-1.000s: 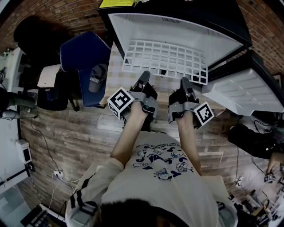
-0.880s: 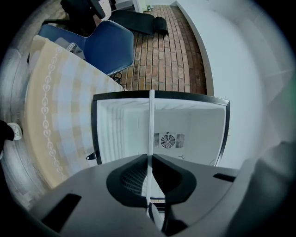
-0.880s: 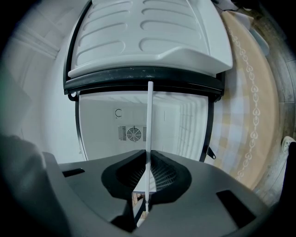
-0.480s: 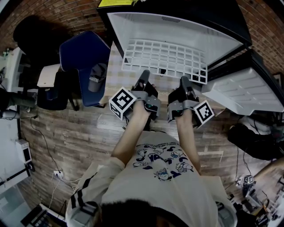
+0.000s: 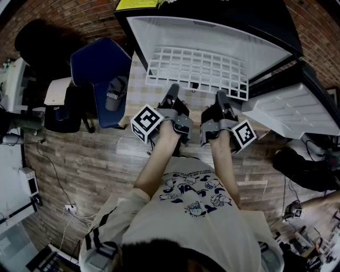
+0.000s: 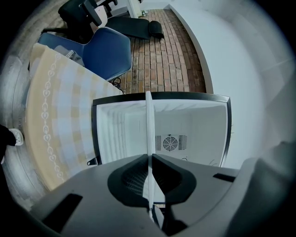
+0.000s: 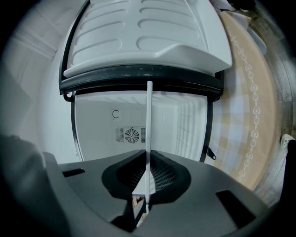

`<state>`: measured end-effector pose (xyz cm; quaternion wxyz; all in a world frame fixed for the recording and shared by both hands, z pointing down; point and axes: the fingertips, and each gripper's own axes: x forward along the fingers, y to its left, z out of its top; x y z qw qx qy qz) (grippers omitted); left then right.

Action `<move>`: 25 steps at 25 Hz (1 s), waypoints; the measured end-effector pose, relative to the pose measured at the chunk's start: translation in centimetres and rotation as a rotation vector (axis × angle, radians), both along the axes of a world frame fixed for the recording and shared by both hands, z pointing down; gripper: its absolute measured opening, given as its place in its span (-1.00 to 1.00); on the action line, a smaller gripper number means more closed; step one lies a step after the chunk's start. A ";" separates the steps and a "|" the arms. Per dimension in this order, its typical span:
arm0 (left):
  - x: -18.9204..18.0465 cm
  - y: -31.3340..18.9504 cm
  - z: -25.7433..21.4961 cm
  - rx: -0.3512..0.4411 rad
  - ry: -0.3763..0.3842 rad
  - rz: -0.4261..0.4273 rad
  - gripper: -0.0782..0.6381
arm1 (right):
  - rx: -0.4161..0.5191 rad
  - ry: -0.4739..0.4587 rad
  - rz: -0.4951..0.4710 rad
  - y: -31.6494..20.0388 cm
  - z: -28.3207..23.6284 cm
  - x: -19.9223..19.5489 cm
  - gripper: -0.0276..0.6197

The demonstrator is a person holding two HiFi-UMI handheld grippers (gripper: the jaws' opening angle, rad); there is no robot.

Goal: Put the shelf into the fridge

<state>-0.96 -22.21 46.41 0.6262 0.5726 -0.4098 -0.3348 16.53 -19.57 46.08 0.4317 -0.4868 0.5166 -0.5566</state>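
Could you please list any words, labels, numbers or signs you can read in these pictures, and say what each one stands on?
"C": a lone curved mark on the fridge back wall, near the fan.
Cap: white lettering, too blurred to read.
Shirt: blue cartoon print with letters, too small to read.
Yellow label on the fridge's black top: no print can be made out.

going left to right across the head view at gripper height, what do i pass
blue chair → left gripper → right gripper → fridge door, swung open. The shelf is held by both grippers and spans them, so it has no single place in the order.
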 end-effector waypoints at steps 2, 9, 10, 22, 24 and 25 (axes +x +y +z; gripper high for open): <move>0.0 -0.3 -0.2 0.007 0.001 0.002 -0.68 | 0.008 0.000 0.000 -0.3 -0.2 0.1 -0.76; 0.3 -1.2 -0.4 0.016 0.000 0.014 -0.68 | 0.015 -0.001 0.005 -1.2 -0.4 0.2 -0.76; 0.3 -1.4 -0.4 0.015 0.000 0.016 -0.68 | 0.015 -0.001 0.006 -1.4 -0.4 0.2 -0.76; 0.7 -3.7 -0.1 0.014 -0.001 0.036 -0.68 | 0.013 0.000 0.016 -3.7 0.0 0.6 -0.76; 0.7 -4.6 0.0 0.011 -0.001 0.039 -0.68 | 0.009 -0.003 0.017 -4.5 0.1 0.7 -0.76; 0.8 -5.1 0.1 0.009 -0.001 0.040 -0.68 | 0.006 -0.004 0.019 -5.0 0.1 0.7 -0.76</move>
